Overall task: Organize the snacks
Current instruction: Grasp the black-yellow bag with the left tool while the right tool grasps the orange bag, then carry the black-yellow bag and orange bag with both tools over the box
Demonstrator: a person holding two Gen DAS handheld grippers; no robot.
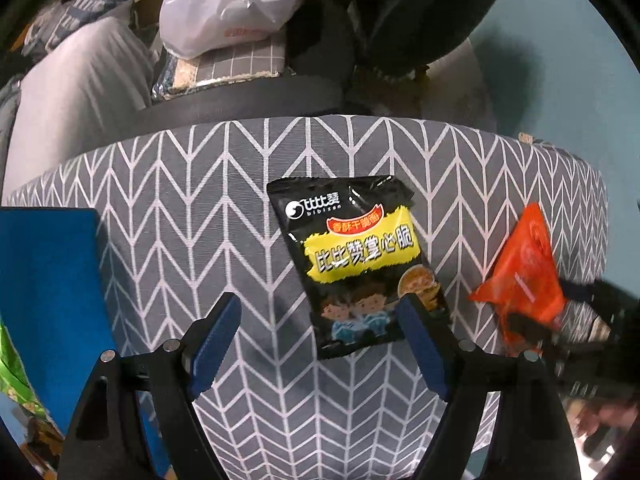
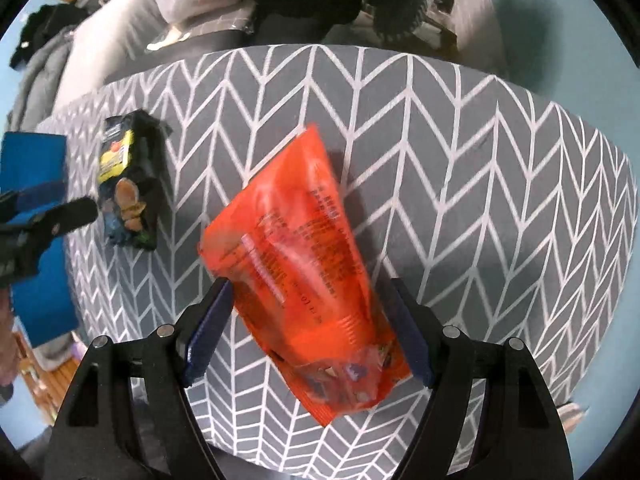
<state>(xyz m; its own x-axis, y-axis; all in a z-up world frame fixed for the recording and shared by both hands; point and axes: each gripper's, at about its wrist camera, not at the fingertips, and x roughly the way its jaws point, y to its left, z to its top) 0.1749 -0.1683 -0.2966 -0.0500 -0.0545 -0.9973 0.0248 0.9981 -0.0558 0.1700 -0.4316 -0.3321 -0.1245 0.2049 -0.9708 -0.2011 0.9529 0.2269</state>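
A black snack packet [image 1: 356, 264] with yellow lettering lies flat on the grey chevron cloth [image 1: 180, 208]. My left gripper [image 1: 318, 312] is open just above the cloth, its right finger over the packet's lower right corner. An orange snack packet [image 2: 304, 260] lies between the open fingers of my right gripper [image 2: 310, 302]; whether they touch it I cannot tell. The orange packet [image 1: 524, 276] shows at the right of the left wrist view with the right gripper [image 1: 580, 320] behind it. The black packet [image 2: 130, 188] shows at the left of the right wrist view, next to the left gripper [image 2: 48, 216].
A blue box [image 1: 48, 300] stands at the left edge of the cloth, also seen in the right wrist view [image 2: 36, 200]. Behind the table are a white plastic bag [image 1: 232, 4], grey cushions [image 1: 76, 96] and dark clutter. The cloth's far edge [image 2: 360, 50] drops off.
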